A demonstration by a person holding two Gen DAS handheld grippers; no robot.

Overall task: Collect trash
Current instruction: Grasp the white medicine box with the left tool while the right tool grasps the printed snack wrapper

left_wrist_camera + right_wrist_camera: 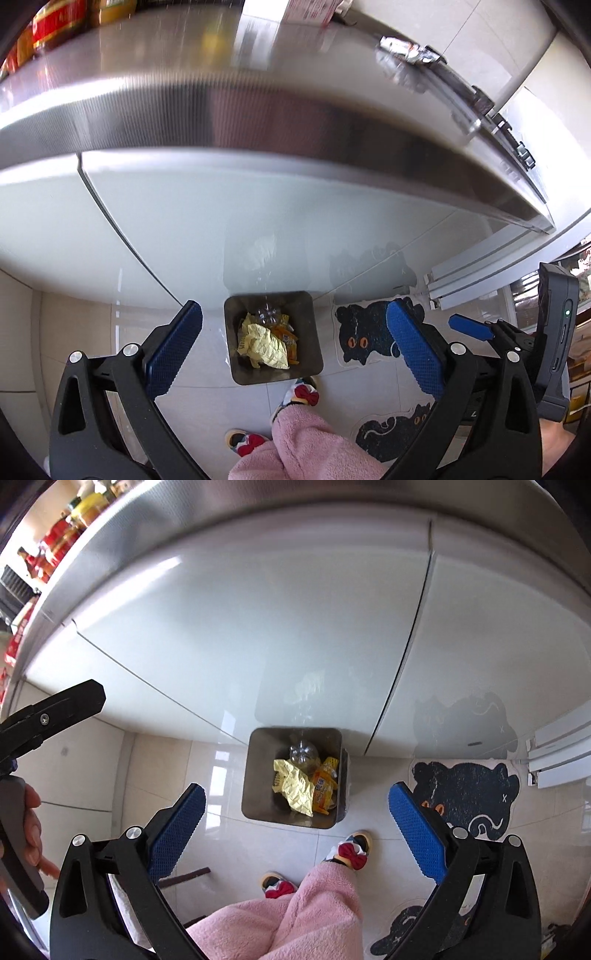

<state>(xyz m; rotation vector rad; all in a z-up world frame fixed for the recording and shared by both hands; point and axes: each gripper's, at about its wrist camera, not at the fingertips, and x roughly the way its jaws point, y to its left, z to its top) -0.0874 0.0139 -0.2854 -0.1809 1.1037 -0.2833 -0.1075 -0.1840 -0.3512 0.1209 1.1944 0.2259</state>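
Both grippers hang spread wide and empty above a kitchen floor. Between the blue pads of the left gripper [293,343] and the right gripper [295,825], nearest below, stand pink fleece trouser legs [314,904] and slippers with red bows [352,851]. Just beyond the toes sits a square metal bin [255,775], holding crumpled yellow paper [295,786], an orange wrapper [323,788] and a clear plastic bottle [303,753]. Bare tile lies left of the bin; a black cat mat [465,794] lies right. Behind the bin rise pale cabinet doors [240,635] under a steel counter edge [258,118], where a crumpled foil wrapper [406,51] rests farthest.
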